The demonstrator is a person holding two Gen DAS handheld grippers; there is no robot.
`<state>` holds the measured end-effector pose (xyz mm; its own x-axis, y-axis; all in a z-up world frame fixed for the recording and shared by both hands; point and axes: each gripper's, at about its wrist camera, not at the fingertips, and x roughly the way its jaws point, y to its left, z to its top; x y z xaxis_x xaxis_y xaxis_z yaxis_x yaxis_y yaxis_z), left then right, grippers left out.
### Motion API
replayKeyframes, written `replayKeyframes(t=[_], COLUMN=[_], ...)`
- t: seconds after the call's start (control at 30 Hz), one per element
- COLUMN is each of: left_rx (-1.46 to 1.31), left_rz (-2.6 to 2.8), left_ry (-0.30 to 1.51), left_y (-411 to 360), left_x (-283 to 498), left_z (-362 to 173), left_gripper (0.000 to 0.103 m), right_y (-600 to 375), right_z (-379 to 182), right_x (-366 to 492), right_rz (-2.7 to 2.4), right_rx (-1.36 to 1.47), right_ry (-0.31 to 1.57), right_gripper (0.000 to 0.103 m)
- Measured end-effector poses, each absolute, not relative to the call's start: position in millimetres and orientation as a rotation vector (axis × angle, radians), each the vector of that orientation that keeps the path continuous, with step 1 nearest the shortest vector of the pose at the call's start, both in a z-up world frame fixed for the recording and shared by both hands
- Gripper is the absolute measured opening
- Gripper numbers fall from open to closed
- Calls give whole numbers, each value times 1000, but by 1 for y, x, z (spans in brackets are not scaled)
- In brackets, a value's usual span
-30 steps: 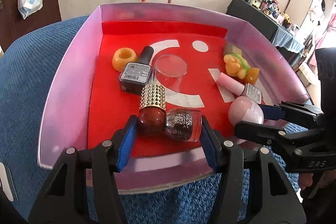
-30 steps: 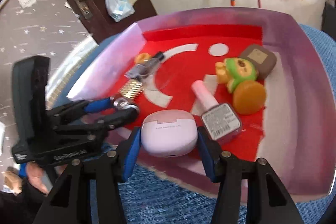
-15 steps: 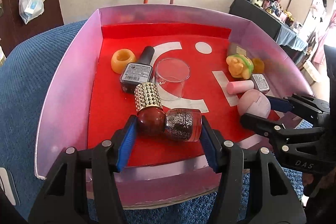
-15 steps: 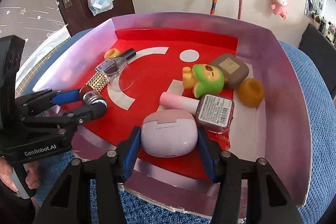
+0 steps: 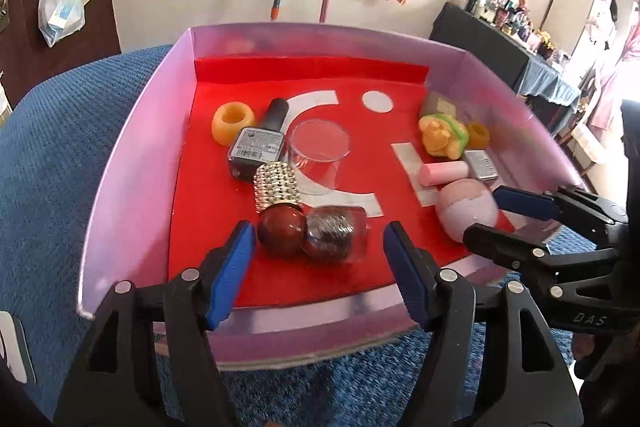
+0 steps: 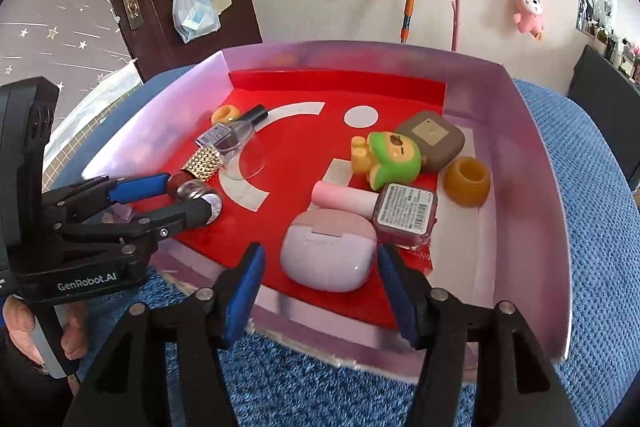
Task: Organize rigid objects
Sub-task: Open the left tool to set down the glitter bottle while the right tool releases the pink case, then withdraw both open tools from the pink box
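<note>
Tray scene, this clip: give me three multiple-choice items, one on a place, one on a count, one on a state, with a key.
1. Where does the pale pink case lie?
A. on the blanket
B. in the tray, between the right claw's fingers
C. inside the clear cup

2. How many orange rings are in the tray?
A. one
B. two
C. four

3. How does the left claw stand to the two bottles before it?
A. clamped on both
B. lifting one
C. pads clear of both

Key: 1 B, the case sits on the red floor in front of the right claw; 2 B, one ring by the right wall, one far left; 3 C, its jaws are opening and gaps show beside the round red bottle and glitter bottle.
</note>
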<state>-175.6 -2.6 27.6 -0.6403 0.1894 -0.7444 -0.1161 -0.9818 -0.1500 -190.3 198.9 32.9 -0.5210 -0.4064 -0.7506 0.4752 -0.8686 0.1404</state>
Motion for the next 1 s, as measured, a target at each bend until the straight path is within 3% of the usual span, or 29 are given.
replayKeyframes(t=[0.13,0.2,0.43,0.57,1.0], left_rx=[-1208,-1187,-1141,-1123,-1164], left_rz=[2716,2728,2778,2817,2894], left_ry=[-107,-106,-95,-90,-26], left_y=[1,1,0,-2,0], left_x=[-166,-160,-141,-132,-132], left_z=[36,41,50,51,38], left_gripper=[68,76,77,89,90], right_y=[205,207,216,219,219], right_z=[41,46,53,49,42], right_x=[-178,-170,-155,-152,-155], right_rz=[-2379,-2392,-2472,-2527,-2555], right_rx=[1106,1086,1026,1032,1056], right_ry=[88,86,46,41,46], right_gripper=[65,71,77,81,85])
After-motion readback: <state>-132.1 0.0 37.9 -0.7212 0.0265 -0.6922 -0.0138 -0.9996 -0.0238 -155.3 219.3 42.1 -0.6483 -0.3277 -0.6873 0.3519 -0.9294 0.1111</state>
